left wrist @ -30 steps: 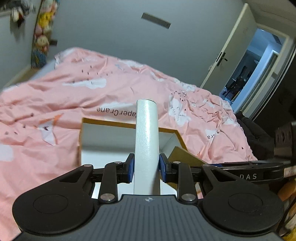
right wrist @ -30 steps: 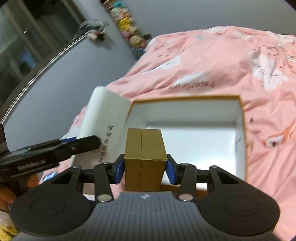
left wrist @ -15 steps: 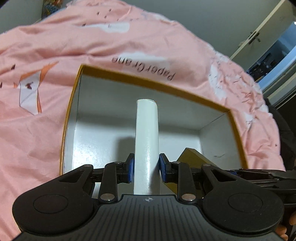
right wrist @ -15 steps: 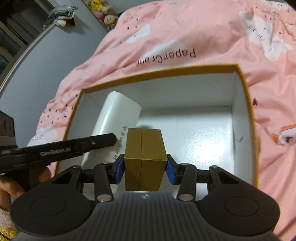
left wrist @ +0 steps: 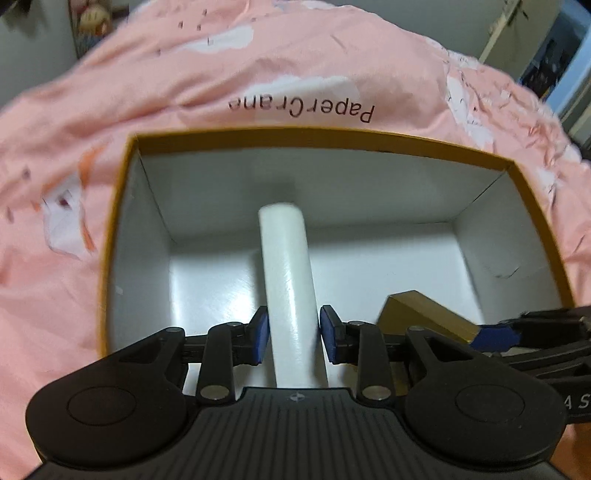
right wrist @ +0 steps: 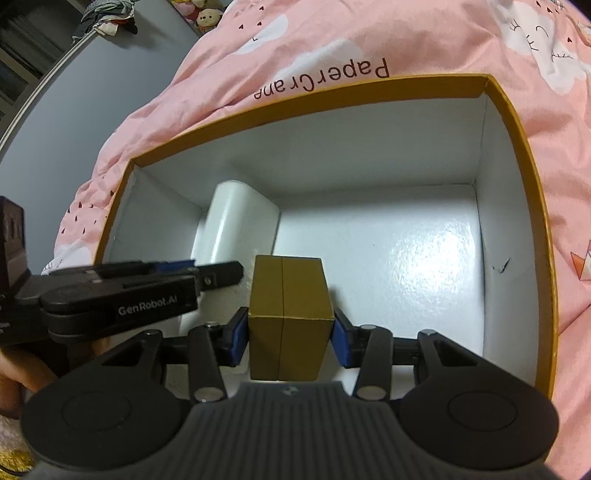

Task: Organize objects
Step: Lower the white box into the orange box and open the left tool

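An open box [left wrist: 317, 137] with a gold rim and white inside lies on the pink bed; it also shows in the right wrist view [right wrist: 517, 122]. My left gripper [left wrist: 291, 329] is shut on a flat white box [left wrist: 286, 266] and holds it inside the open box near its left wall; the white box also shows in the right wrist view [right wrist: 236, 221]. My right gripper [right wrist: 289, 331] is shut on a small gold box [right wrist: 286, 314] and holds it low inside the open box. The gold box shows at the lower right of the left wrist view [left wrist: 424, 314].
A pink duvet [left wrist: 258, 66] printed "PaperCrane" surrounds the box. A grey wall [right wrist: 74, 103] and soft toys [right wrist: 207, 14] are beyond the bed's far side. A door and doorway [left wrist: 546, 48] are at the far right.
Both grippers have moved down into the open box with their loads. The white box and the gold box now sit lower inside it.
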Demonstrator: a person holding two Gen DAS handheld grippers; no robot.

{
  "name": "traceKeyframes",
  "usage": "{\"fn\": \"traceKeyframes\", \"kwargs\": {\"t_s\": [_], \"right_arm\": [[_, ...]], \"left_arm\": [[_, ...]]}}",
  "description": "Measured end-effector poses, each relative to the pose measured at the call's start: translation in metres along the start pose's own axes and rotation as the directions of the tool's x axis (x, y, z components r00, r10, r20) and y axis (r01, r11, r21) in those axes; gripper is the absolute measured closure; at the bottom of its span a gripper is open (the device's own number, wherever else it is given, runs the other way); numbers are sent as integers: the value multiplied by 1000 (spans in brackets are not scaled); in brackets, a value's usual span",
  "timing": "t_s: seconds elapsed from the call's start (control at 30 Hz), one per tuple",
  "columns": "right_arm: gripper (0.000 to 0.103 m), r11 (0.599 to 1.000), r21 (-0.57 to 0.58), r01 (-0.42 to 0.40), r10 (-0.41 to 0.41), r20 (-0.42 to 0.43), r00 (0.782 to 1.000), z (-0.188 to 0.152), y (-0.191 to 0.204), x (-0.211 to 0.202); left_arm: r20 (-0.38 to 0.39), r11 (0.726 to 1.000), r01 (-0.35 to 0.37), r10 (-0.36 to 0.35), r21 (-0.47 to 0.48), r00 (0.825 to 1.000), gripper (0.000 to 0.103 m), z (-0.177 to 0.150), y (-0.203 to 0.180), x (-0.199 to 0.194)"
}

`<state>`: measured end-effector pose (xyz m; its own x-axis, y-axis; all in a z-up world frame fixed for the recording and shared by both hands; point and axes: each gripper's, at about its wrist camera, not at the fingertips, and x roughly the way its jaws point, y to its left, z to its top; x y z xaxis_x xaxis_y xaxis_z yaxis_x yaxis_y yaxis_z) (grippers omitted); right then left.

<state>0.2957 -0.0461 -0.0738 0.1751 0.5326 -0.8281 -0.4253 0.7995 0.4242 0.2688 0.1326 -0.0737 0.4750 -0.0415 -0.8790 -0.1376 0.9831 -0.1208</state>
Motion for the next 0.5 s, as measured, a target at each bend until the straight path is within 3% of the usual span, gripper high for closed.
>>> {"fn": "traceKeyframes", "kwargs": {"t_s": [0.23,0.5], "right_arm": [[55,1000,-20,-6,6,-4,1000,-2,9,-1],[55,999,-41,26,-27,-25,999,1,22,9]], "left_arm": [[68,970,-148,137,193,988,68,-4,-13,-21],[156,961,-223,198,162,968,68,-5,-3,-41]]}}
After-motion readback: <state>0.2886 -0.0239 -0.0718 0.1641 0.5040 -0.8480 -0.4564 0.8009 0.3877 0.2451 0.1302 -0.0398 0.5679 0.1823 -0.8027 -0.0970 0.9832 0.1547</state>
